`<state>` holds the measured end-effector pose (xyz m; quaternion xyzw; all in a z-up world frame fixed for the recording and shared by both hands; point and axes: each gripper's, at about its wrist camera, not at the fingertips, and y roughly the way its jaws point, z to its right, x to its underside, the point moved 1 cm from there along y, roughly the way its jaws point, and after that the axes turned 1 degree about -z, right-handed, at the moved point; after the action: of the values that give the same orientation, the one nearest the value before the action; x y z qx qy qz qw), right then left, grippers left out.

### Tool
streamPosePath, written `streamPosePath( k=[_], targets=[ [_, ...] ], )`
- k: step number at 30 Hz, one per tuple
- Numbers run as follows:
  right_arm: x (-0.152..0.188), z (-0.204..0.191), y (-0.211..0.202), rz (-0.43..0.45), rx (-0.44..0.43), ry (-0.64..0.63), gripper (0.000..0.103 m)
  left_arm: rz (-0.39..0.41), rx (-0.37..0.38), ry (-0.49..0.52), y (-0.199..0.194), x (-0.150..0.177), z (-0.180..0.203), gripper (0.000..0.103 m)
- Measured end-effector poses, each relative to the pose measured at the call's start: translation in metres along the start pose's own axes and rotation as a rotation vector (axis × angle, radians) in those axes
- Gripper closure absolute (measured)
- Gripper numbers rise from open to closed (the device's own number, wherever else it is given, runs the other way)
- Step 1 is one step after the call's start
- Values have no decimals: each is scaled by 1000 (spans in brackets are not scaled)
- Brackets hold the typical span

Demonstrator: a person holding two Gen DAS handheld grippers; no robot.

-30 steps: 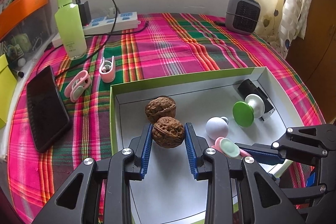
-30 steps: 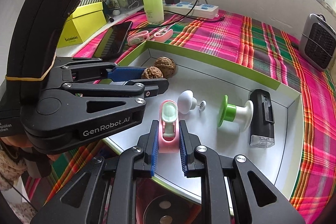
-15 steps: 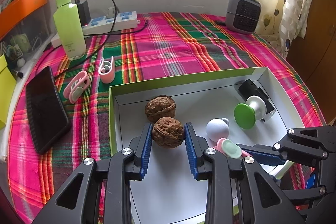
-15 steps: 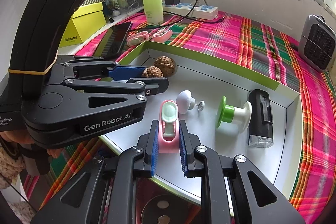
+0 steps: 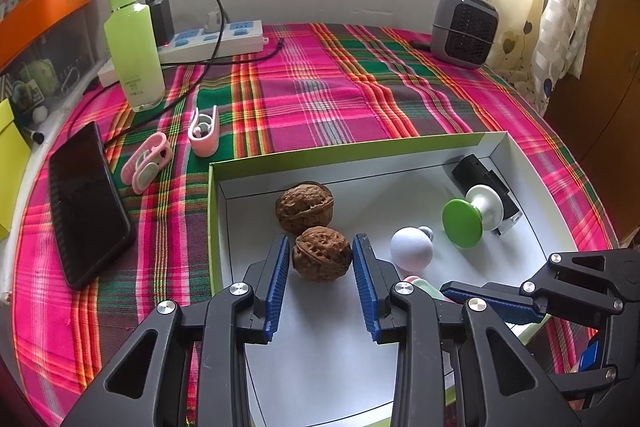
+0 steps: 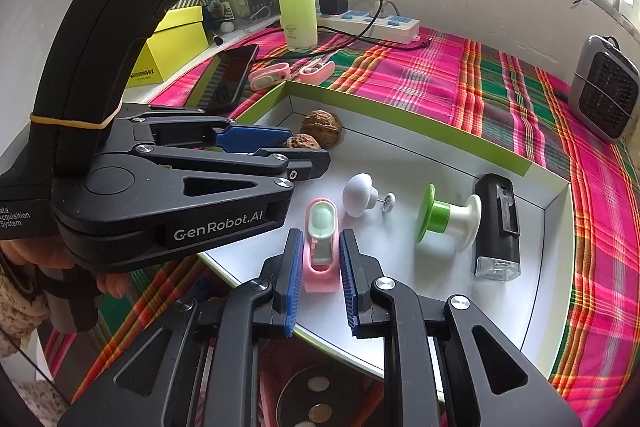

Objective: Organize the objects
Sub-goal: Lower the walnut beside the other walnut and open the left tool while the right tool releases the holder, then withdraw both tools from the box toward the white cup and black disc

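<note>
On the side of my left gripper I read "GenRobot.AI" in white — and further back on its body, cut off at the frame edge, "…eta Acquisition System". The yellow box by the wall carries small dark lettering I cannot make out. The green bottle has fine print — too small to read.
</note>
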<state>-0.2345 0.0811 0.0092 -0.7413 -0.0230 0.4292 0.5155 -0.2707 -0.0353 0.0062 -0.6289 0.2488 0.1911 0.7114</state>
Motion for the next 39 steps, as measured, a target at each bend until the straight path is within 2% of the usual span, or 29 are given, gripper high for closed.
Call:
streamPosePath(
  k=[14, 39],
  targets=[
    [6, 0, -15, 47, 40, 31, 70, 41, -2, -13, -26, 4, 2, 67],
    [40, 0, -68, 136, 107, 126, 70, 107, -17, -39, -80, 43, 13, 66]
  ],
)
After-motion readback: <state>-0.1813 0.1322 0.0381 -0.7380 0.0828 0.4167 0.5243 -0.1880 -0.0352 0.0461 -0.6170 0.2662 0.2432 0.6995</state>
